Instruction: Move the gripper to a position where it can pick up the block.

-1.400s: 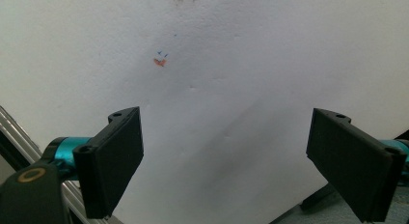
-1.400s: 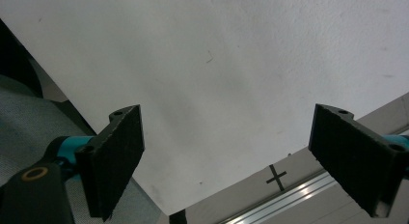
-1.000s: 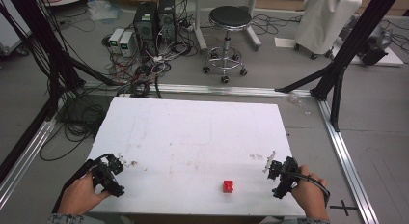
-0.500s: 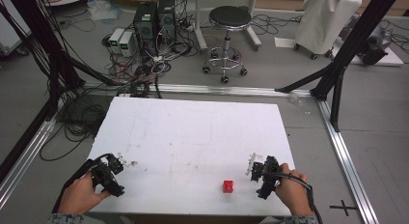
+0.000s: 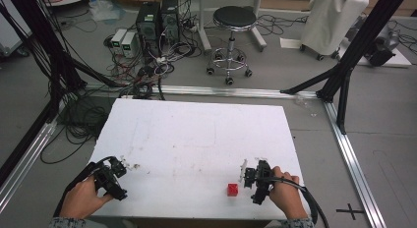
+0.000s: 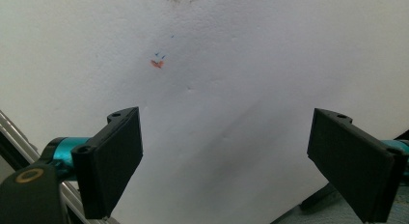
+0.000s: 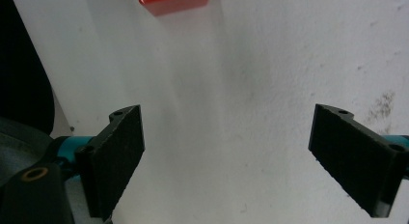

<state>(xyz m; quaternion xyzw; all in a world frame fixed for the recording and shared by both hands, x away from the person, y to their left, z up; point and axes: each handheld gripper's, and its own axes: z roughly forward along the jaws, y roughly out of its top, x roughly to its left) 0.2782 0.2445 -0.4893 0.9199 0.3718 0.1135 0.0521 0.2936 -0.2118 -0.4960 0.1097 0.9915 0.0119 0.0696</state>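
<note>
**Right gripper approaches the red cube**

Right gripper [image 5: 257, 181] sits at the near edge of the white table [image 5: 196, 134], jaws spread wide and empty. In the right gripper view the red cube [image 7: 173, 1] lies ahead at about 11 o'clock, apart from both pads. In the high view the cube [image 5: 232, 189] rests just beside this gripper, at its 8 o'clock. I judge the step is the approach for a grasp: the next move calls for turning toward the cube, bringing the jaws around it, then closing. Left gripper [image 5: 112, 176] rests well apart at 9 o'clock, also wide, over bare table with a small orange mark [image 6: 156, 63].
</note>
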